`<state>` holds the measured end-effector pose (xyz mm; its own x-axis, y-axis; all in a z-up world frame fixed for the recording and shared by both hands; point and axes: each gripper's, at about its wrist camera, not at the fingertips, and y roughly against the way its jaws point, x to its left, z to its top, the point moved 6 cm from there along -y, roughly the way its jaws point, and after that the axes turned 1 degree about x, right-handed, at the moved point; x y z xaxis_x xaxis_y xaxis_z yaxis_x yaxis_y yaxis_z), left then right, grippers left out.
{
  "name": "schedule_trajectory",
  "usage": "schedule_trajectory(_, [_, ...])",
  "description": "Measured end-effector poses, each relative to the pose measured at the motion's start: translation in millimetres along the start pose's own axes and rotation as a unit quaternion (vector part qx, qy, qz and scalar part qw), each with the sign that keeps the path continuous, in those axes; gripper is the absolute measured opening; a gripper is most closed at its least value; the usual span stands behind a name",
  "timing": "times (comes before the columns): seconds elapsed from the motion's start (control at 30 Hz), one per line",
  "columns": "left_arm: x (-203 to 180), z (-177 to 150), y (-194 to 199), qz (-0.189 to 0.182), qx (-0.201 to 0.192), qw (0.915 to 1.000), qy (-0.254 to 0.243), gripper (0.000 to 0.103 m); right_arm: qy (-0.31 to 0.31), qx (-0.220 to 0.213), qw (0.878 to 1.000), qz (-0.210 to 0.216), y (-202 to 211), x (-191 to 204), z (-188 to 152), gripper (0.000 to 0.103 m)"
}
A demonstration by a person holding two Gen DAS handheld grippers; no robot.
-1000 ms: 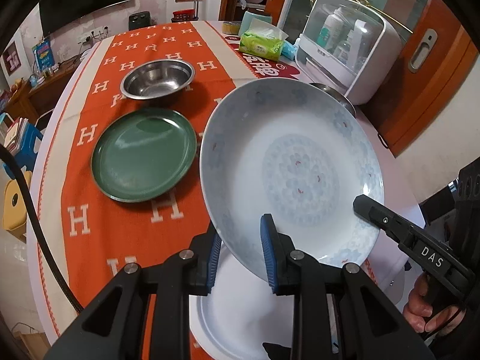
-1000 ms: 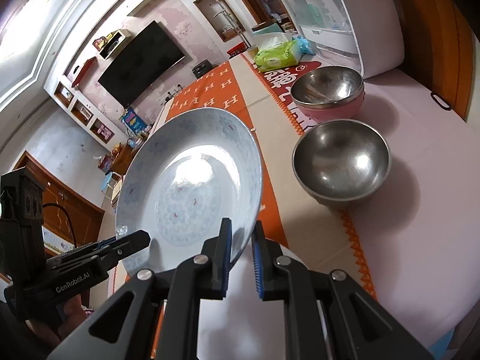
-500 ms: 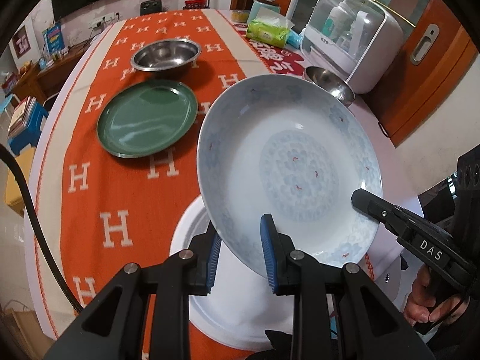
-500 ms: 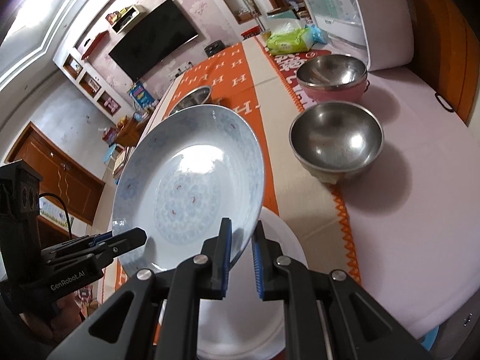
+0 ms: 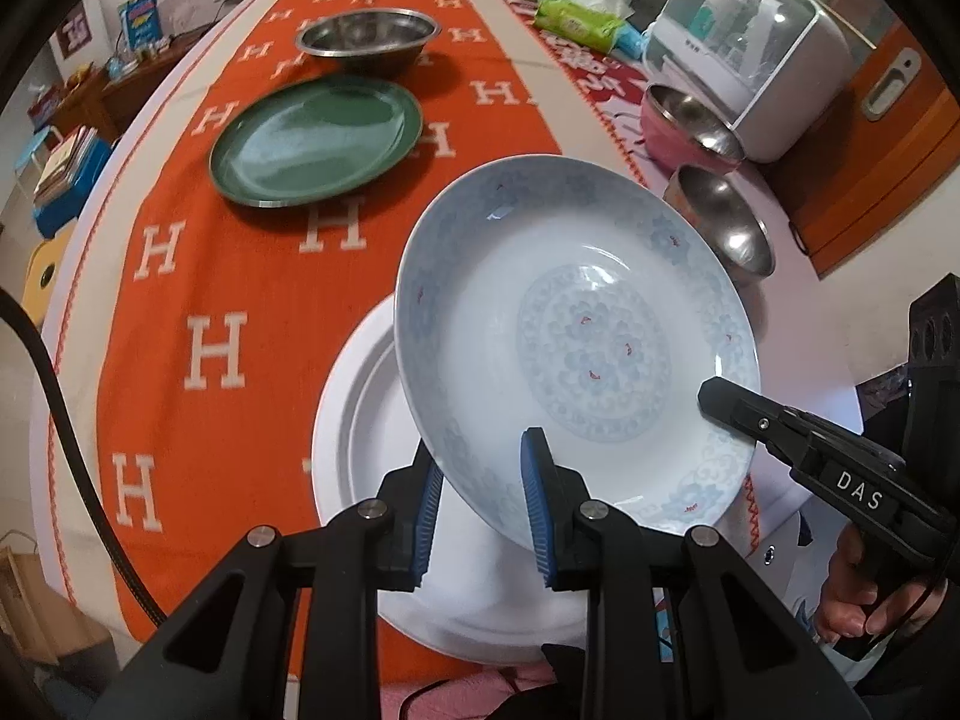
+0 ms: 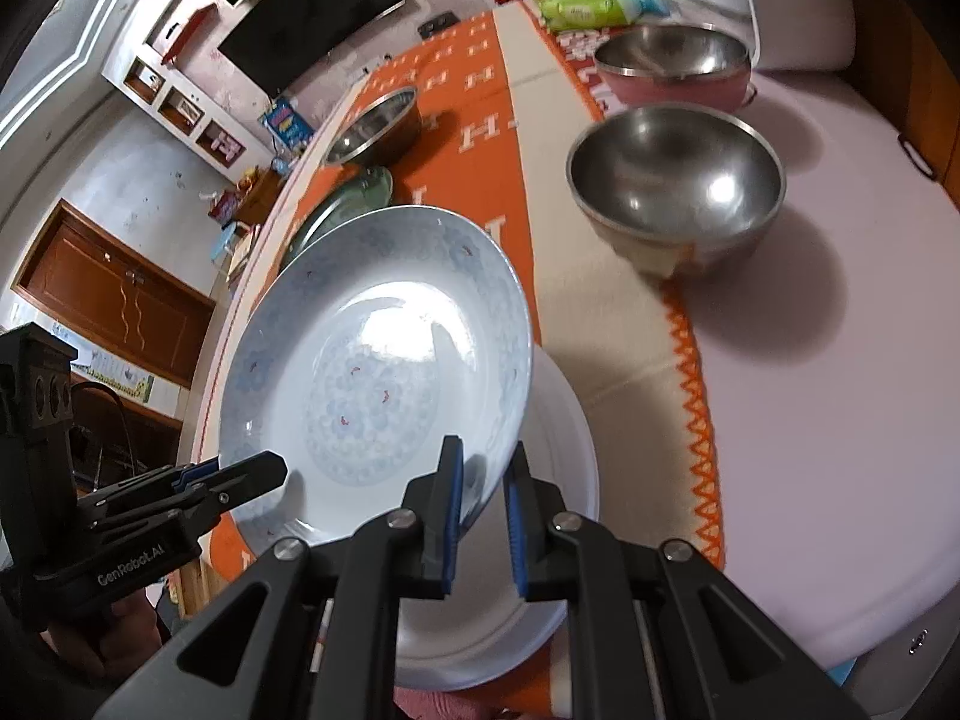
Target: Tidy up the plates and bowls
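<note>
Desk point(image 5: 798, 324), living room: orange H-pattern runner, pale cloth at its near end.

Item: patterned plate point(image 5: 576, 348), tilted, held in the air over a plain white plate point(image 5: 360, 420) lying flat at the near edge. Left gripper point(image 5: 480, 504) clenched on its near rim; right gripper point(image 6: 483, 495) clenched on the opposite rim.

Elsewhere: green plate point(image 5: 315, 138), steel bowls point(image 6: 675, 186).

Handling, as judged: level the patterned plate, centre it over the white one, lower both sides evenly, release only once seated.
</note>
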<state>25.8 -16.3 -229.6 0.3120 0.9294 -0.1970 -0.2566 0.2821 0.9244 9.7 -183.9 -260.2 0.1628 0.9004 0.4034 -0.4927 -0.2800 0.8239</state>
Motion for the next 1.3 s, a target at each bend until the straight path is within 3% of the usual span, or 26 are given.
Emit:
schedule_trajectory(0.67, [9,-38,-29,0.032,0.065,0.9964,0.045,0.024,0.031,0.096,0.995,0.007,-33,-3,-22,0.012])
schedule_trajectory(1.3, [8,-40,-41,0.045,0.104,0.9931,0.031,0.025,0.095,0.128,0.987,-0.034,-43,11,-23,0.014])
